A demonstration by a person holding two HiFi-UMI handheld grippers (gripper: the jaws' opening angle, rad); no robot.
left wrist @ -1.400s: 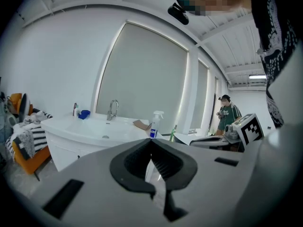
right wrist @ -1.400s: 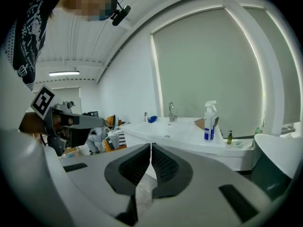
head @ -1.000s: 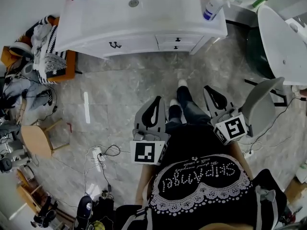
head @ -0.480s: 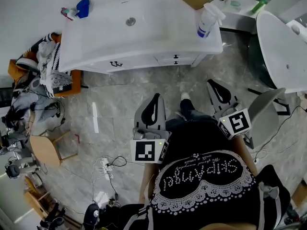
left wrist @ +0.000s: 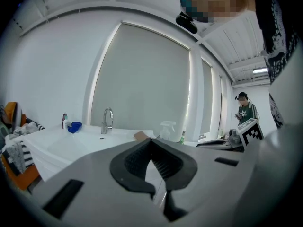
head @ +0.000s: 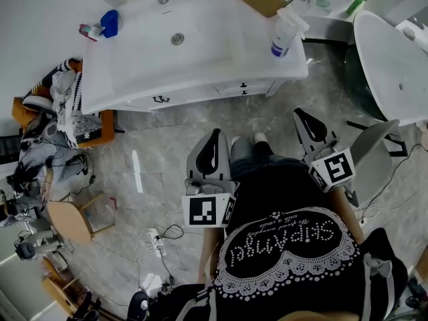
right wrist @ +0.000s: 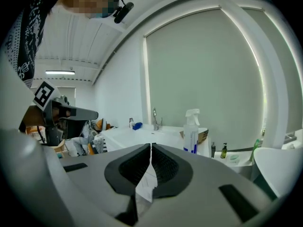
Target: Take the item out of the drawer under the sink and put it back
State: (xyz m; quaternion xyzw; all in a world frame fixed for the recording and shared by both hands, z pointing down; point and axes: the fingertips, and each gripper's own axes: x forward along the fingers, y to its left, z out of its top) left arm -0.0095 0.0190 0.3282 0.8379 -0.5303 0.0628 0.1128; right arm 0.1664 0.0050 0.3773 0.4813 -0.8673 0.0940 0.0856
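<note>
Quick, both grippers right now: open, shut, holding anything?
Left gripper: shut, nothing between its jaws.
Right gripper: shut, nothing between its jaws.

The white sink cabinet point(head: 221, 52) stands against a white wall point(head: 40, 19). Behind it is a big window with a pale blind point(left wrist: 142, 79) pulled down. In front of it the floor point(head: 167, 139) is grey stone tiles. To its left sits an orange wooden stand point(head: 101, 136) heaped with clothes. To its right stands a grey chair point(head: 371, 159). A long lamp point(right wrist: 59, 72) glows on the ceiling.
</note>
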